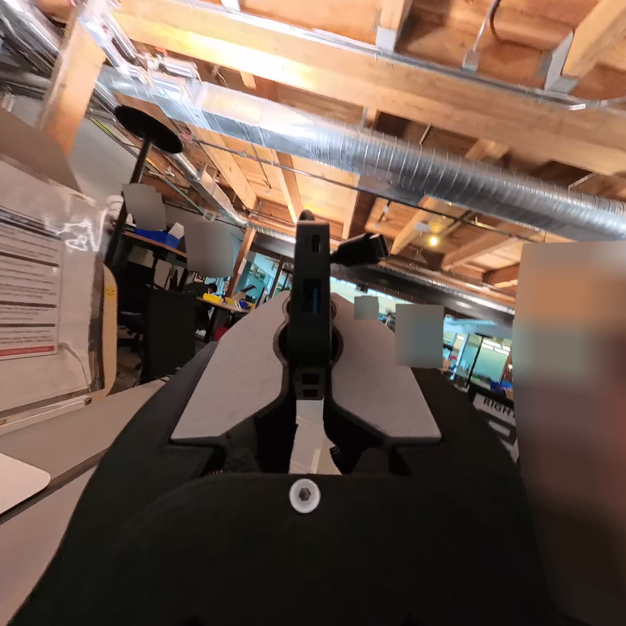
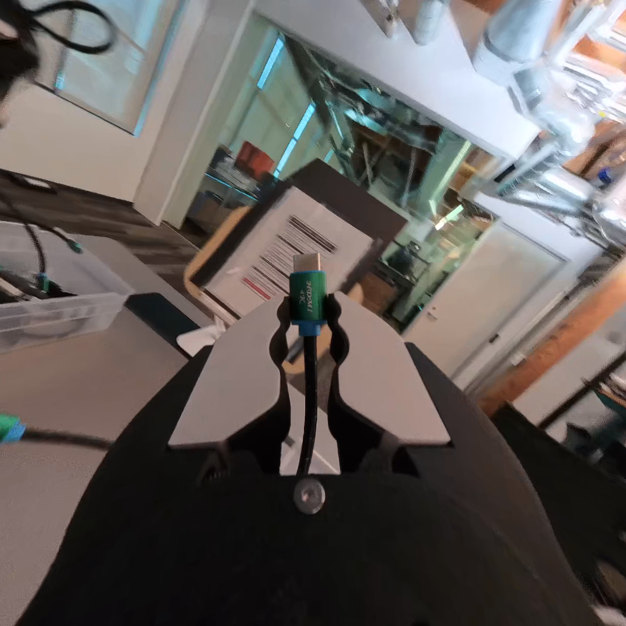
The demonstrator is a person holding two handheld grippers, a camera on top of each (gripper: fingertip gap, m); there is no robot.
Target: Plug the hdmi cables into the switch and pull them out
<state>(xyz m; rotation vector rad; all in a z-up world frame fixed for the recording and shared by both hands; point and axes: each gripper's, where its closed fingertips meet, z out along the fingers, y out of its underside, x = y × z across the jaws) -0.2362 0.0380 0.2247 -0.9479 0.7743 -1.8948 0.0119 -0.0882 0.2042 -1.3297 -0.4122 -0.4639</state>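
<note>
In the left wrist view my left gripper [image 1: 310, 306] is shut on the black switch [image 1: 311, 284] and holds it upright and edge-on, high above the table, with its ports facing me. A short black pigtail plug [image 1: 364, 249] hangs off its top right. In the right wrist view my right gripper [image 2: 307, 301] is shut on the green HDMI plug [image 2: 307, 293] of a black cable [image 2: 310, 399], metal tip pointing up and forward. The cable runs back between the fingers. The switch does not show in the right wrist view.
A clear plastic bin [image 2: 57, 298] with more green-tipped cables stands at the left on the white table [image 2: 84, 389]. Another green plug [image 2: 10, 432] lies at the left edge. An upright board with a printed sheet [image 2: 288, 250] stands ahead; it also shows in the left wrist view [image 1: 30, 288].
</note>
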